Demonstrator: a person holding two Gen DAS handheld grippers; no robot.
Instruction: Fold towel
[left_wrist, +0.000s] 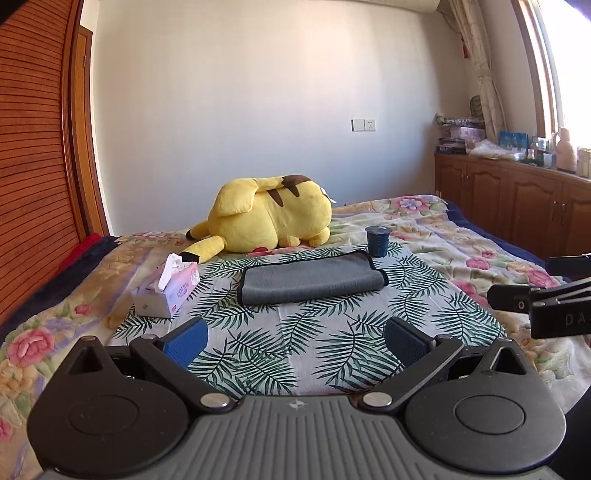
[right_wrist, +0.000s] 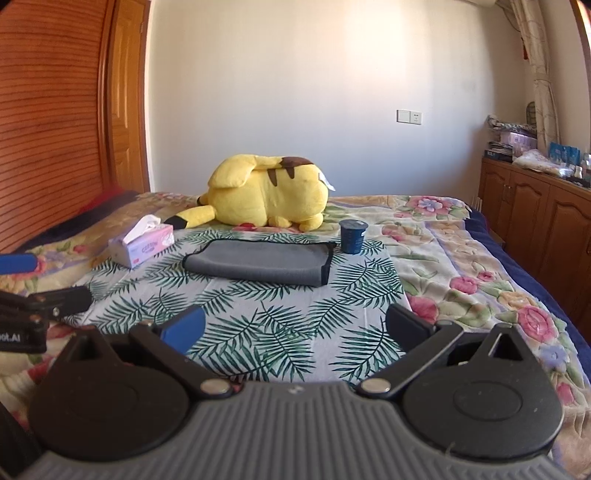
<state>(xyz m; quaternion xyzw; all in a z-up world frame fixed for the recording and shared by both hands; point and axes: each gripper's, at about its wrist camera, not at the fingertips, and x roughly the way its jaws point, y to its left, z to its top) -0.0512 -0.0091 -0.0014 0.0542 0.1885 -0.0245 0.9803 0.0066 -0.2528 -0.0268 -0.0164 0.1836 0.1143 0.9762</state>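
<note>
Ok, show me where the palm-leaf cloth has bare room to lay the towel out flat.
The widest bare stretch lies between the grey towel and the right gripper, in front of the towel. Behind it is crowded: tissue box left, yellow plush behind, dark cup by its far right corner.

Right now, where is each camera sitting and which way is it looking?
Left wrist view: sits on the left gripper, looking forward over the bed at the grey towel; its own open jaws show below, and the right gripper pokes in at the right edge.
Right wrist view: sits on the right gripper, facing the same way from further right; its own open jaws show, and the left gripper pokes in at the left edge.
Shared: towel, yellow plush toy, tissue box, dark cup, leaf-print cloth.
</note>
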